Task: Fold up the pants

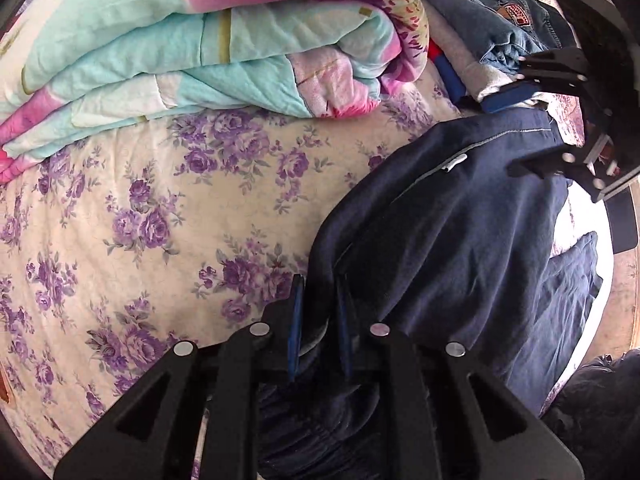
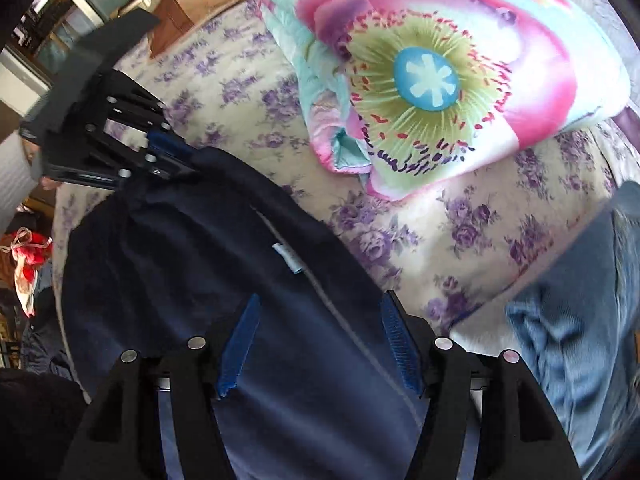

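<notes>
The navy pants (image 1: 460, 240) lie on the floral sheet (image 1: 160, 220), running from the left gripper (image 1: 320, 320) toward 1 o'clock. That gripper is clenched on a fold of them. The right gripper (image 2: 320, 344) hangs over the pants with jaws spread wide, grasping nothing. A folded quilt (image 2: 440, 80) sits at 12 o'clock, jeans (image 1: 492, 12) at 1 o'clock.
</notes>
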`<state>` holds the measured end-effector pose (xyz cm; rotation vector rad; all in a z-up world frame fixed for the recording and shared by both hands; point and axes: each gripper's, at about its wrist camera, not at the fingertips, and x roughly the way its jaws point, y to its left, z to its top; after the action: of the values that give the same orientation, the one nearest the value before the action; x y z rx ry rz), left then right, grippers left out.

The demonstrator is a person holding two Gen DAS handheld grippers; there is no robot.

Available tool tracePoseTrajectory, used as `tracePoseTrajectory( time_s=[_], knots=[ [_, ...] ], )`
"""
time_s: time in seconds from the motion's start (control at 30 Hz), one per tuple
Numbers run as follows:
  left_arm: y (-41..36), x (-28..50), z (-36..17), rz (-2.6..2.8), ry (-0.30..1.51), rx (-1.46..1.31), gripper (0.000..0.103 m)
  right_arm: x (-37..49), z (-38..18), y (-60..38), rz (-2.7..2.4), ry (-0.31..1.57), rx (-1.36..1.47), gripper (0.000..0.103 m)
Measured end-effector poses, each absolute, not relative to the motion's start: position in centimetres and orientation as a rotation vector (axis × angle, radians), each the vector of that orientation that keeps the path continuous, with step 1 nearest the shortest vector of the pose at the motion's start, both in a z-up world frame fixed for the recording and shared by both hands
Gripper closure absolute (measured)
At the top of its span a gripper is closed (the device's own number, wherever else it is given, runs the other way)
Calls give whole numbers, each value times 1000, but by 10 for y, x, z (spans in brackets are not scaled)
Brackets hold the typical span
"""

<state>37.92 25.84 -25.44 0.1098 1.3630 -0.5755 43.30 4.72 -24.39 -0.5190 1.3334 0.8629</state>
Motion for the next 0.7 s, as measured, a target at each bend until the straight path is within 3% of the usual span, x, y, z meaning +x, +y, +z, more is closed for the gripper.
tracePoseTrajectory(
  time_s=[0.37,0.47,0.7],
  knots=[
    [262,377,-251,-569,1357,94,89,458,-286,59,811,1487,-543,42],
    [261,377,-255,-563,1366,90,89,449,-294,63,917,1548,-484,95],
    [259,368,-238,-551,1328,87,89,405,-236,44,906,1364,-451,96]
  ],
)
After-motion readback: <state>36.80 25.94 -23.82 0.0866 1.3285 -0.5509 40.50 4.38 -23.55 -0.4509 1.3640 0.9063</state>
